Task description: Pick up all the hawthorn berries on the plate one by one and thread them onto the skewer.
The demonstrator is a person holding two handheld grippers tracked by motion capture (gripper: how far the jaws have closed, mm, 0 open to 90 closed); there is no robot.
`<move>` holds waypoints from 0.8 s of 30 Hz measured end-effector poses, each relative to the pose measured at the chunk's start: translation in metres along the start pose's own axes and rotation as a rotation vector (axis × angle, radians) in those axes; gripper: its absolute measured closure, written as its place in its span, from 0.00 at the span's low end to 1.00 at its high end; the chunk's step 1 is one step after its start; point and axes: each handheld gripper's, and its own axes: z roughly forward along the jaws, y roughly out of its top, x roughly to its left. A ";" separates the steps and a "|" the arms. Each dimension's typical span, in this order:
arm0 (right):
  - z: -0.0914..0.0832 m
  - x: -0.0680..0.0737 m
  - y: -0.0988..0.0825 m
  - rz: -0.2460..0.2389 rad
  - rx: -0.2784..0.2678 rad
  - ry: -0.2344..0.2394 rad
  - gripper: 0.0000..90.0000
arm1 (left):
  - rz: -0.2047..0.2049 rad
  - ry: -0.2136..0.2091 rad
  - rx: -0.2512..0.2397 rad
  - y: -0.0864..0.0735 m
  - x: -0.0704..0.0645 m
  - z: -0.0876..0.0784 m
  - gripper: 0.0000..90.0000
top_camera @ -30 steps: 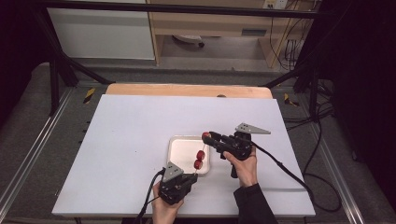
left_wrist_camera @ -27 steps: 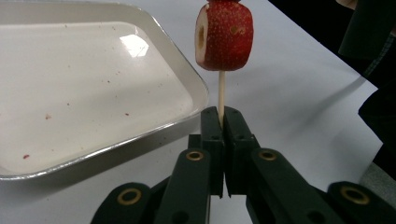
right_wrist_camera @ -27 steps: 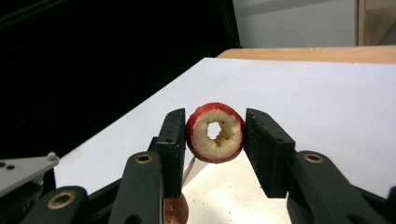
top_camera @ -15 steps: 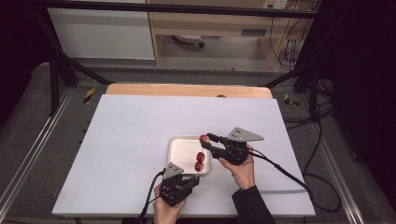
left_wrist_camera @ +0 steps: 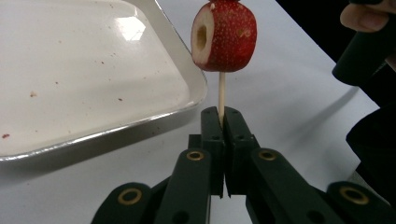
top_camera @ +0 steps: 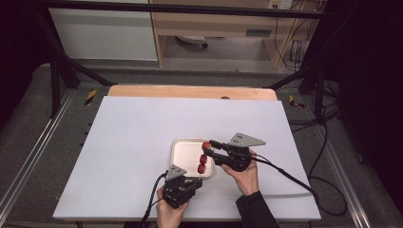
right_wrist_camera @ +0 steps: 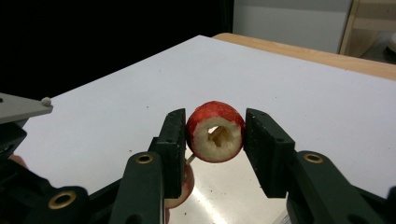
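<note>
My left gripper [left_wrist_camera: 223, 116] is shut on the lower end of a thin wooden skewer [left_wrist_camera: 222, 93], which stands up with a hulled strawberry [left_wrist_camera: 224, 35] threaded on it. In the high view the left gripper [top_camera: 196, 179] sits at the near edge of the white tray [top_camera: 183, 152], with the skewered strawberries [top_camera: 202, 164] above the tray's right side. My right gripper [right_wrist_camera: 215, 135] is shut on another hulled strawberry [right_wrist_camera: 215, 132], hollow end facing the camera. It holds this strawberry [top_camera: 206, 144] just over the skewer's top, with the right gripper [top_camera: 209, 148] reaching in from the right.
The tray's [left_wrist_camera: 93, 70] bare part has a few red juice specks. It lies on a white tabletop [top_camera: 142, 133] with a wooden strip [top_camera: 190, 91] at the far edge. A black cable [top_camera: 285, 175] trails right from the right gripper. Metal frame legs and shelving stand beyond.
The right gripper has shifted slightly toward the near side and left with its strawberry, closing on the skewer top. The left gripper and skewer have stayed put.
</note>
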 end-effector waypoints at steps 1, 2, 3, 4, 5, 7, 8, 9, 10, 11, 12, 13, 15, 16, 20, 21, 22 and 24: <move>0.000 0.000 0.000 0.007 0.008 0.008 0.67 | 0.004 0.003 -0.004 0.001 0.001 0.000 0.98; 0.001 0.001 -0.001 0.015 0.007 0.013 0.67 | 0.010 0.002 0.001 0.001 0.001 0.001 0.98; 0.001 0.001 -0.001 0.015 0.006 0.007 0.67 | 0.017 0.008 0.001 0.001 0.002 0.002 0.98; 0.001 0.001 -0.001 0.025 0.009 0.015 0.67 | 0.023 0.010 0.001 0.001 0.002 0.003 0.98; 0.000 0.002 -0.001 0.028 0.012 0.017 0.67 | 0.027 0.010 0.000 0.000 0.002 0.003 0.98; -0.001 0.002 -0.001 0.039 0.017 0.025 0.67 | 0.047 0.010 -0.003 0.000 0.002 0.005 0.98; -0.001 0.002 0.000 0.048 0.017 0.033 0.67 | 0.049 0.012 -0.006 -0.001 0.002 0.005 0.98; -0.001 0.002 0.000 0.056 0.020 0.040 0.67 | 0.057 0.012 -0.004 -0.001 0.001 0.006 0.98; -0.001 0.002 0.001 0.058 0.026 0.044 0.67 | 0.062 0.013 -0.006 -0.001 0.001 0.006 0.98; -0.002 0.001 0.002 0.060 0.032 0.045 0.67 | 0.068 0.020 -0.015 -0.001 0.001 0.006 0.98; -0.003 0.000 0.003 0.061 0.034 0.051 0.66 | 0.071 0.023 -0.018 -0.001 0.002 0.005 0.98; -0.004 0.000 0.003 0.055 0.031 0.054 0.64 | 0.068 0.023 -0.019 -0.001 0.003 0.004 0.98; -0.006 0.000 0.005 0.052 0.011 0.048 0.55 | 0.073 0.035 -0.024 -0.001 0.006 0.002 0.98; -0.008 0.000 0.006 0.052 0.013 0.042 0.51 | 0.074 0.037 -0.026 -0.001 0.008 0.001 0.98; -0.010 -0.002 0.005 0.026 0.060 -0.009 0.37 | 0.106 0.051 -0.030 -0.004 0.014 -0.002 0.98; -0.010 -0.003 0.003 0.018 0.082 -0.022 0.33 | 0.108 0.050 -0.029 -0.004 0.015 -0.003 0.98; -0.010 -0.004 0.002 0.007 0.105 -0.031 0.29 | 0.116 0.055 -0.030 -0.003 0.016 -0.004 0.98; -0.008 -0.006 -0.002 0.003 0.133 -0.038 0.24 | 0.125 0.054 -0.030 -0.003 0.018 -0.005 0.98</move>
